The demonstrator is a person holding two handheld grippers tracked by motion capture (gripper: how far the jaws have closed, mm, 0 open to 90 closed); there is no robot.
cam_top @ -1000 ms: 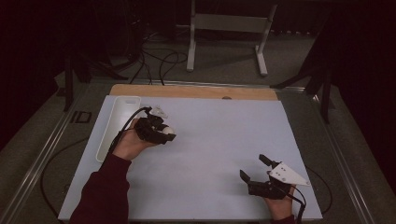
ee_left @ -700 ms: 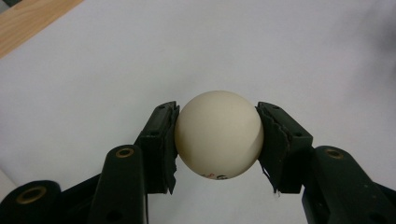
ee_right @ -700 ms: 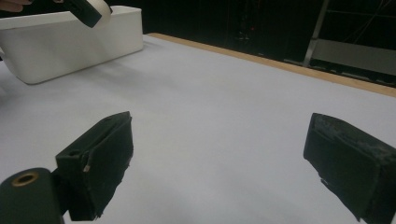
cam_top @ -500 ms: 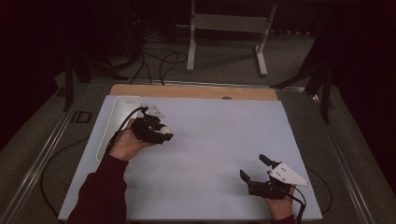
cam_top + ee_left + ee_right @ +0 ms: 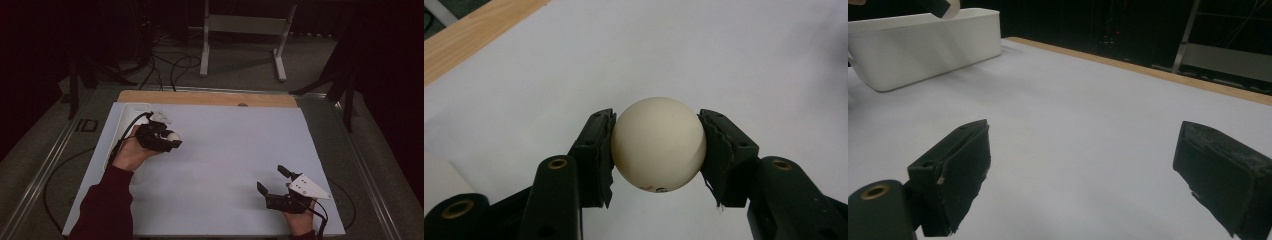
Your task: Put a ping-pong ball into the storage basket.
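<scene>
A white sheet [image 5: 220,165] covers the table, with a strip of bare wooden edge [image 5: 210,98] showing along the far side. A white rectangular bin [image 5: 923,45] stands at the far left corner of the sheet, just beside my left hand [image 5: 131,152]. Nothing lies on the sheet between my two tools, and nothing stands between the ball and the bin. Beyond the table, cables and a grey metal stand [image 5: 242,30] sit on the dark floor.

My left forearm, in a dark red sleeve [image 5: 105,205], comes in from the bottom left and angles up toward the bin. The left gripper [image 5: 657,150] points to the right across the sheet, near the bin's wall, with its cable looping back over my wrist. My right hand is low at the near right of the table, and the right gripper [image 5: 275,181] points up and left over bare sheet, its jaws spread wide with nothing between them.

The left gripper's pads clamp a ping-pong ball [image 5: 658,144] from both sides, holding it above the sheet. The ball is cream-white, smooth and matte, with a small printed mark near its underside, too small to read.
</scene>
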